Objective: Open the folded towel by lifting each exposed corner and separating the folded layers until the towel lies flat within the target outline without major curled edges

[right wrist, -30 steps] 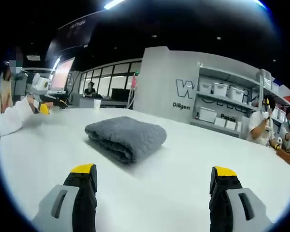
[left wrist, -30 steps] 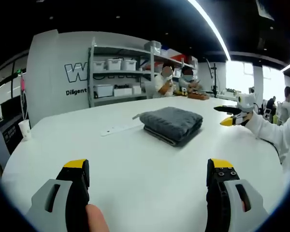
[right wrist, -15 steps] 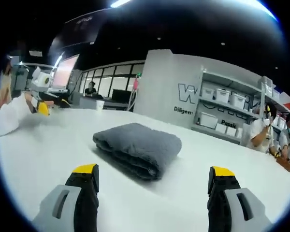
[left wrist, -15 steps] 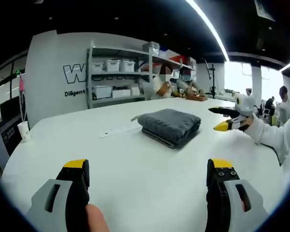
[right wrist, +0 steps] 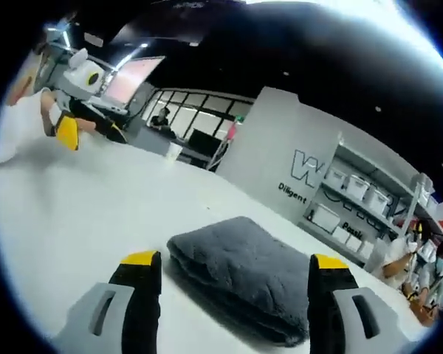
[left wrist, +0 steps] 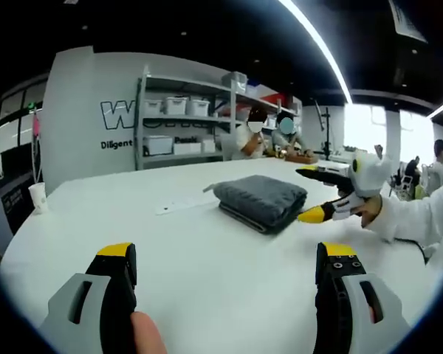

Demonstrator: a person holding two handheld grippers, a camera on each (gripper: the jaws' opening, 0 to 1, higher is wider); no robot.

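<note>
A grey towel [left wrist: 260, 198], folded into a thick rectangle, lies on the white table [left wrist: 207, 273]. My left gripper [left wrist: 227, 258] is open and well short of it, with bare table between its yellow-tipped jaws. My right gripper [left wrist: 315, 193] comes in from the right, held by a hand in a white sleeve. Its jaws are open just beside the towel's right edge. In the right gripper view the towel [right wrist: 244, 273] lies close, right ahead of the open right gripper [right wrist: 235, 262]. The left gripper [right wrist: 77, 129] sits far off at the upper left.
A white strip [left wrist: 179, 205] lies on the table left of the towel. A paper cup [left wrist: 37, 198] stands near the table's far left edge. Shelves with white bins [left wrist: 177, 133] line the back wall, and people [left wrist: 269, 136] sit at the table's far side.
My right gripper has moved in to the towel's right edge, and the towel now looms larger in its tilted view. The left gripper has barely moved. The towel lies as before.
</note>
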